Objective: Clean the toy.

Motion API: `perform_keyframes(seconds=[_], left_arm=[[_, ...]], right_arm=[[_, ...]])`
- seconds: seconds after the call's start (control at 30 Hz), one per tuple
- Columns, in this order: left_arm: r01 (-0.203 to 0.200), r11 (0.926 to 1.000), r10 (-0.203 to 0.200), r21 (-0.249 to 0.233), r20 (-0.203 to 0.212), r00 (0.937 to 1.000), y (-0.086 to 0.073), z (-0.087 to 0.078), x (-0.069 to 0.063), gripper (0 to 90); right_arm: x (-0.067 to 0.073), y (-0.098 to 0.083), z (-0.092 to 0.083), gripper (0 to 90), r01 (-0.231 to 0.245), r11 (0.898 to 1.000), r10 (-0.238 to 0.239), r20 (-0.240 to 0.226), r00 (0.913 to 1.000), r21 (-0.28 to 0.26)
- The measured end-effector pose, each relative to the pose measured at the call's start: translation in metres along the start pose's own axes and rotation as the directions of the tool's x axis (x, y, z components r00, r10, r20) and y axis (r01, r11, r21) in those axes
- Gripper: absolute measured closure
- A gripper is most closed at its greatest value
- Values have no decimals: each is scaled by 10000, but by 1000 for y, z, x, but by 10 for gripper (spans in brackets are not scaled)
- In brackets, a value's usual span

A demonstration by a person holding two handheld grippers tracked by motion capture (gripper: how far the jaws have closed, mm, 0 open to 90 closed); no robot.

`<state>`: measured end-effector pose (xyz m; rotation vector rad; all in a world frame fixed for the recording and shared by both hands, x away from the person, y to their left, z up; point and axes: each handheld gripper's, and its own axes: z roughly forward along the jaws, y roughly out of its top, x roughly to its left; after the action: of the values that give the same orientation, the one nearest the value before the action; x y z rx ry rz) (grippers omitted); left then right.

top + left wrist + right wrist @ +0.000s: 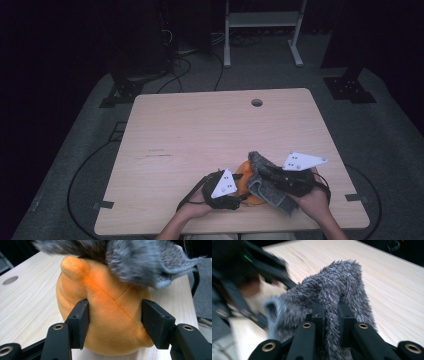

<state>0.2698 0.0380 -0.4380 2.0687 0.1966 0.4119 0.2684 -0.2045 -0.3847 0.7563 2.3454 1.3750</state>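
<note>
Desk [200,130]: pale wood-grain laminate, rounded corners, round cable hole [256,102] near the far edge, bare except at the near edge where both hands work. Both forearms come in from the bottom of the high view, hands close together, wrists angled inward toward each other. Grey furry cloth [267,180]: shaggy long-pile outside, flatter knit backing at its edge in the left gripper view, bunched and folded, draped over the top of the toy and hanging toward the person's right. Orange plush toy [110,312]: rounded blob shape, short smooth pile, stitched seam running diagonally across it, a small rounded bump at upper left, sitting on the desk near the front edge between the two hands. Left tongs [115,322]: black, blocky flat pads, held low and level, clamped on the plush toy's sides, pads denting the fabric. Right tongs [331,315]: black, raised a little above the desk, pinched together on a fold of the grey furry cloth, fur spilling out both sides of the pads. White three-cornered plate on top of each; left hand blurred in the right gripper view.
</note>
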Motion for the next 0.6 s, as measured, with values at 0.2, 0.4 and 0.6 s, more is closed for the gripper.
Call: perform_keyframes(seconds=[0.2,0.4,0.6], left_arm=[[13,9999,-12,112,-38,10000,-2,-2,-1,409],[457,9988,-457,164,41,9989,-7,-3,6,410],[644,9977,-645,214,49,9979,-9,-3,9,414]], right_arm=[[2,4,11,780,274,9991,-281,227,9993,335],[-18,-20,3,781,-445,9968,388,855,9956,658],[-31,-35,2,778,-916,9937,860,852,9926,644]])
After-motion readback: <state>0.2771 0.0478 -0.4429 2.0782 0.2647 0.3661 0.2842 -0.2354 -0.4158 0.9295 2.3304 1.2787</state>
